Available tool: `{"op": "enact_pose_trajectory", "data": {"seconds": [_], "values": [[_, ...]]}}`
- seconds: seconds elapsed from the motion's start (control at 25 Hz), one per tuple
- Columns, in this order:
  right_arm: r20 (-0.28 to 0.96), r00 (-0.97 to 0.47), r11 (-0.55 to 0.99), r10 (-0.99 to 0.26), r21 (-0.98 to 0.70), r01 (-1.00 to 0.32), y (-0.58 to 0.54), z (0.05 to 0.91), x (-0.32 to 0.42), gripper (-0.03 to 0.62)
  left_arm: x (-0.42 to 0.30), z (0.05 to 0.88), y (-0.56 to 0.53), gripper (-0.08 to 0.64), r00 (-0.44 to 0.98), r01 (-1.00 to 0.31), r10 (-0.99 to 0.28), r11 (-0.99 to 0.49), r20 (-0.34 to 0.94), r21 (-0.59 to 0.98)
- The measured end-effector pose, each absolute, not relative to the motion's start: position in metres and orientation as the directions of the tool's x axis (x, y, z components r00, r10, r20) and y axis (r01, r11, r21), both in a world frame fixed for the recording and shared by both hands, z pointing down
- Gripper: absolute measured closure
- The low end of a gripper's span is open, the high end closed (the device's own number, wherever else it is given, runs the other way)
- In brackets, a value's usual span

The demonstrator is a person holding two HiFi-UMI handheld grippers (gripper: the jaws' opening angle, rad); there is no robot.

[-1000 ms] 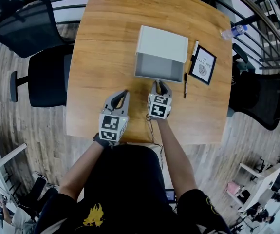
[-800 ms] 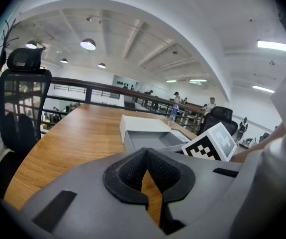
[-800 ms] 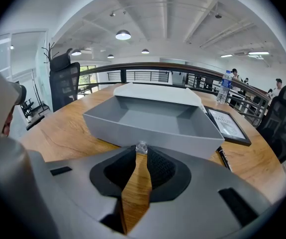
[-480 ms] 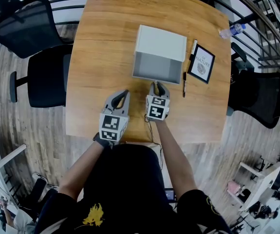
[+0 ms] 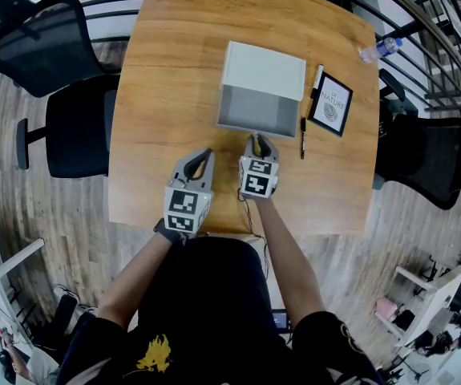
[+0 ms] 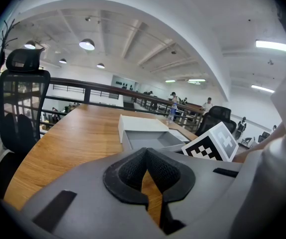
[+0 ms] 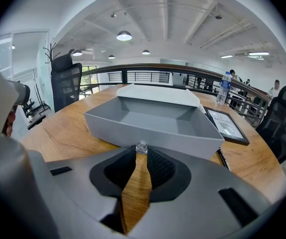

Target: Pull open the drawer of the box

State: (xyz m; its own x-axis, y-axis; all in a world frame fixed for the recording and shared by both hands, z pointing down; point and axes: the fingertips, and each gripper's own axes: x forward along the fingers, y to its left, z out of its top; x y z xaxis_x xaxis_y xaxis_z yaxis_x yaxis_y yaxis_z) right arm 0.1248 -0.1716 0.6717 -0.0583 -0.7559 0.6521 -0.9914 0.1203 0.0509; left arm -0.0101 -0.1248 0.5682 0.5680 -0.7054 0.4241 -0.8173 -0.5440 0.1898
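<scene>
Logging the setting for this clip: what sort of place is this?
Probably an open-plan office, perhaps on an upper level: a wooden table ringed by mesh office chairs, with a railing running behind it.

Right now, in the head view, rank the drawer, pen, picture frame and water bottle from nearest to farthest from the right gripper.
1. Drawer, straight ahead; the right gripper is shut on its knob.
2. Pen, just to the right.
3. Picture frame, right, beyond the pen.
4. Water bottle, far right, farthest back.
</scene>
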Motion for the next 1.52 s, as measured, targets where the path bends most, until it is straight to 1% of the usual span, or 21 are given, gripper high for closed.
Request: {"op": "enact_pose_trajectory", "data": {"seconds": [0.24,1.0,1.52], "values": [[0.645,-0.078,0.148,-0.760,0.055,-0.987,-0.170,0.667,0.126,0.525,-0.015,0.568,-0.126,0.543,0.553,-0.829,-0.717,-0.526,0.423,0.192],[0.649,-0.060,0.124,-0.759,0.053,-0.991,-0.164,0.673,0.130,0.525,-0.012,0.570,-0.124,0.541,0.552,-0.829,-0.714,-0.523,0.431,0.197],[0.663,-0.075,0.146,-0.745,0.051,-0.988,-0.162,0.687,0.130,0.525,-0.013,0.577,-0.125,0.541,0.544,-0.835,-0.714,-0.514,0.442,0.198]]}}
